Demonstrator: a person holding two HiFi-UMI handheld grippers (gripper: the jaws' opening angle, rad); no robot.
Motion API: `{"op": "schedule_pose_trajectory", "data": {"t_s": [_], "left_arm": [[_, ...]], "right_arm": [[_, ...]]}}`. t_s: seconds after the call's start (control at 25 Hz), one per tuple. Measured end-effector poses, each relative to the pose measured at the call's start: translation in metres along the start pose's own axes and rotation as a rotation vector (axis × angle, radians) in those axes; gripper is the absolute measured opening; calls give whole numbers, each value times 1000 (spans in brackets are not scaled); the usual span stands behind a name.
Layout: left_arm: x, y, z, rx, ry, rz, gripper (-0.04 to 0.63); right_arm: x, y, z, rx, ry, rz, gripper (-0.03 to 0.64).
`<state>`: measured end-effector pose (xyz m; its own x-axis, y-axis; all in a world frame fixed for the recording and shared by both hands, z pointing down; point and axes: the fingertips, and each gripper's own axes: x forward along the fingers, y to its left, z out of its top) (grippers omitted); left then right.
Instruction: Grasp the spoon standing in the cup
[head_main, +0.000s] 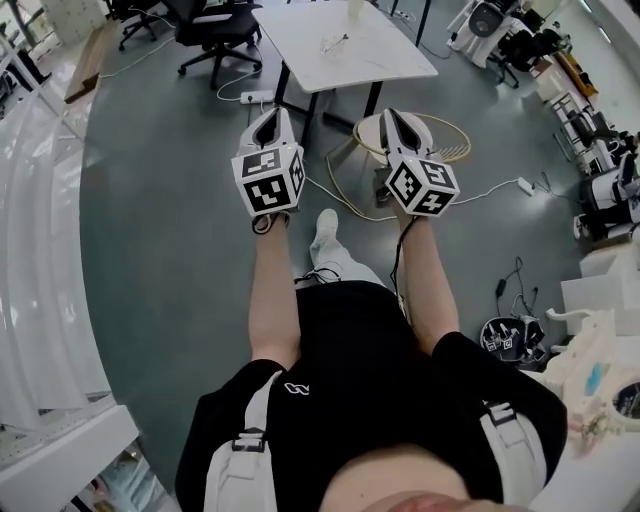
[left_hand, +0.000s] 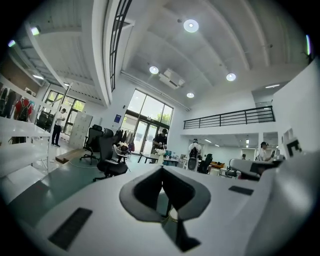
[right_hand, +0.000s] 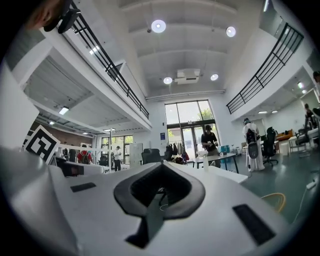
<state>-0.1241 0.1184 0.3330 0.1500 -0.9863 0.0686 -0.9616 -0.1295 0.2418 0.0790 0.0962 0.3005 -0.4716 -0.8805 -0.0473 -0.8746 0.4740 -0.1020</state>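
left gripper (left_hand: 163, 168): jaws fully together, dark pads (left_hand: 146, 191) meeting along one line, nothing between them. right gripper (right_hand: 162, 164): same, closed tight and empty. Neither touches anything. Both are held level in mid-air, side by side, just short of the white table (head_main: 395, 62), with their tips toward its near edge.

cup (head_main: 355, 9): small pale upright shape at the far end of the white table, well apart from both grippers. The right gripper view shows the same pale shape standing on the table top, right of the jaw line. The left gripper view puts it almost straight above the closed tips.

spoon: too small to make out in any view, so I can't confirm how it sits in the cup.

Also on the white table: a thin wiry item (head_main: 335, 42), nearer the grippers than the cup. A round rimmed stool (head_main: 445, 140) stands on the floor by the table's near right corner. A black office chair (head_main: 215, 25) is left of the table.
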Motion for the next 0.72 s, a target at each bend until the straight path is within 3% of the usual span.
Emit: {"op": "schedule_pose_trajectory", "data": {"t_s": [0.32,0.52,0.72], "left_arm": [[48,-8,5,35,5,-38,16],[106,-23,-9,62,30,-99,15],[190,-16,-37,24,75,-106,15]], "right_arm": [[52,-24,-12,71,12,52,6],[94,-54,-32,21,45,76,6],[173,-102,-63,104,69,91,6]]}}
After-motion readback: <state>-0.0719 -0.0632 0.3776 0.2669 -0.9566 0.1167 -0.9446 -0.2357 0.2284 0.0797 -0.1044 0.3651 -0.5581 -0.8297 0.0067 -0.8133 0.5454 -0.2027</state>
